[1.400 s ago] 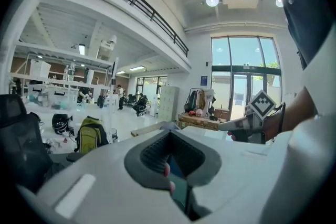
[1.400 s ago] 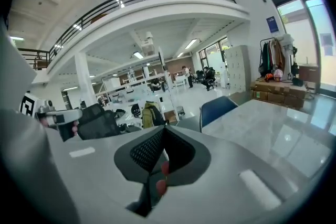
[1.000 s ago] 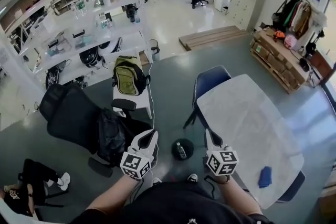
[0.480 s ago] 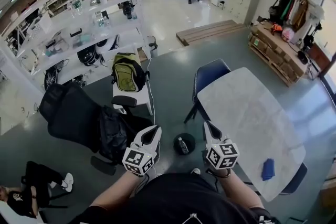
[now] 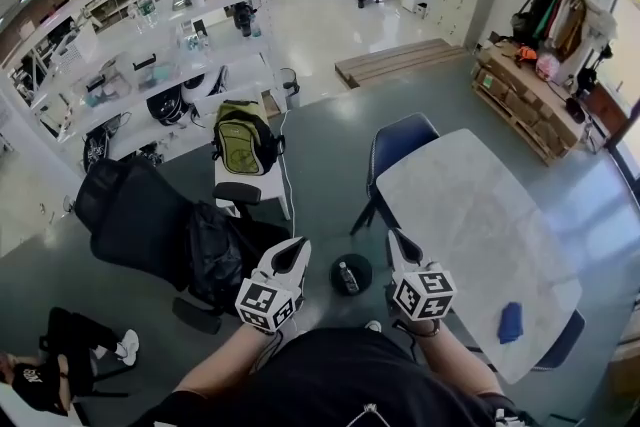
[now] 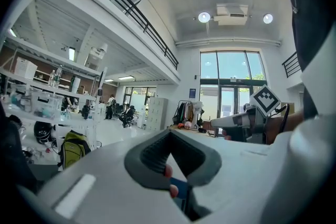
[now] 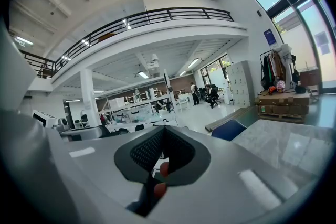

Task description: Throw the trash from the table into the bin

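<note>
Right of the right gripper (image 5: 398, 243) and nearer the person than its tips, on the table (image 5: 470, 205): one blue piece (image 5: 511, 322), looks soft or crumpled, can't tell what it is. Only trash I can see on the tabletop

Between the two grippers, down on the floor: the bin (image 5: 350, 273), small, round, dark, with one bottle (image 5: 345, 281) lying in it

Gripper state:
- right gripper: jaws fully together, nothing in them
- left gripper (image 5: 293, 252): jaws also meet in its own view, nothing held; it points level across towards the right one

Risks, my read:
- both jaws are closed, so the right one has to open before it reaches the blue piece; going in closed would just push it along the smooth top, maybe off the near edge
- a soft, flat thing gets pinched by one corner only, so it could slip out on the way over
- bin mouth is small and low; a release from up at gripper level could miss it
- right gripper sits just beside the table edge, so a fast swing may clip it

Count: 2 grippers, 1 table, 1 blue piece, 1 bin, 1 bottle. Beyond the tips: 1 blue chair (image 5: 400, 147) at the table's far end. Left of the left gripper: 1 black office chair (image 5: 135, 220), 1 green backpack (image 5: 243, 140)
</note>
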Motion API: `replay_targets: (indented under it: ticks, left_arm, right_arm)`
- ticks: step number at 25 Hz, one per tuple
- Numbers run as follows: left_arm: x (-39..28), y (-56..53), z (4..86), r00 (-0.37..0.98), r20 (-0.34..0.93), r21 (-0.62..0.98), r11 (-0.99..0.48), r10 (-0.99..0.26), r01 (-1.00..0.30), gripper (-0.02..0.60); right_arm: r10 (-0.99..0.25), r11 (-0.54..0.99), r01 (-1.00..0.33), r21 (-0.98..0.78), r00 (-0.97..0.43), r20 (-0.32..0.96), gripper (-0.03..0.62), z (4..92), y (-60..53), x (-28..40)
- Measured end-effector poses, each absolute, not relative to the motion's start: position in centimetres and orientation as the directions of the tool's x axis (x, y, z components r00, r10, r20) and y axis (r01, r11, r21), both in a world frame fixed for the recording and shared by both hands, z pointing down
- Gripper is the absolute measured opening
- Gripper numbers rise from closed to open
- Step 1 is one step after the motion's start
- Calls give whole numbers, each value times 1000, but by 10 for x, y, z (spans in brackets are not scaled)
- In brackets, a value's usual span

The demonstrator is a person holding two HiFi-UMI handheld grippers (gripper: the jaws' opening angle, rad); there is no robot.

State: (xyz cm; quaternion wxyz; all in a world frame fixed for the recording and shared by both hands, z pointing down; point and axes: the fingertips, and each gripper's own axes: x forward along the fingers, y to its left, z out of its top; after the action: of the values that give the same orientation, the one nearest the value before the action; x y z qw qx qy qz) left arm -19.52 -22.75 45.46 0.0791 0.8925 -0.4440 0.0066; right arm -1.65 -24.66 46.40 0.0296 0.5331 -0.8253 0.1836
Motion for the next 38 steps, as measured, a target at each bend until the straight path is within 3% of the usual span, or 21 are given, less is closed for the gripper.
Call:
replay_targets:
  ticks: [38]
  left_arm:
    - [-196, -214, 459, 623, 92, 142, -609, -777, -780, 0]
  right_arm:
    - [-856, 375, -893, -250, -437, 277, 28, 471, -239, -21]
